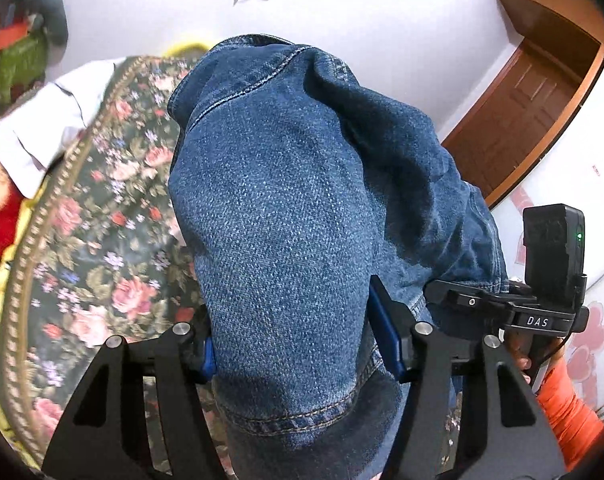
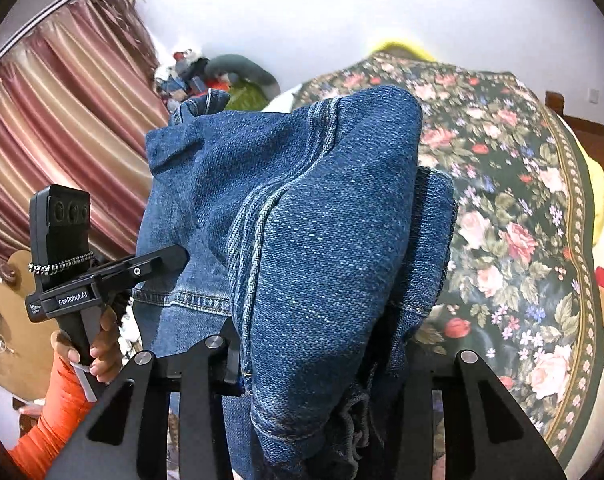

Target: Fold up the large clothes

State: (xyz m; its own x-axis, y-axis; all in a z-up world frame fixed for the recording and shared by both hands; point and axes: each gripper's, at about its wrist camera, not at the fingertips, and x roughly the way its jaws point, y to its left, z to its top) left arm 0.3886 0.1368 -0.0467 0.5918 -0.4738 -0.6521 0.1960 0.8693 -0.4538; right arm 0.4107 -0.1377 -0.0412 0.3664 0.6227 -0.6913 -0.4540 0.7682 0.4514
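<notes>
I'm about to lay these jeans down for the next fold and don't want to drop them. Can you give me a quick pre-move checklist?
1. Left claw grips the jeans: ok, denim fills the gap between its fingers.
2. Right claw grips the jeans: ok, cloth is bunched between its fingers.
3. Jeans lifted off the floral bedspread: ok, they hang from both claws above it.
4. Landing area on the bedspread: cannot tell, the denim hides the part beneath.
5. Jeans hanging flat: not ok, they are bunched and creased.
6. White cloth at the bed's far end is out of the way: ok, apart from the jeans.
</notes>
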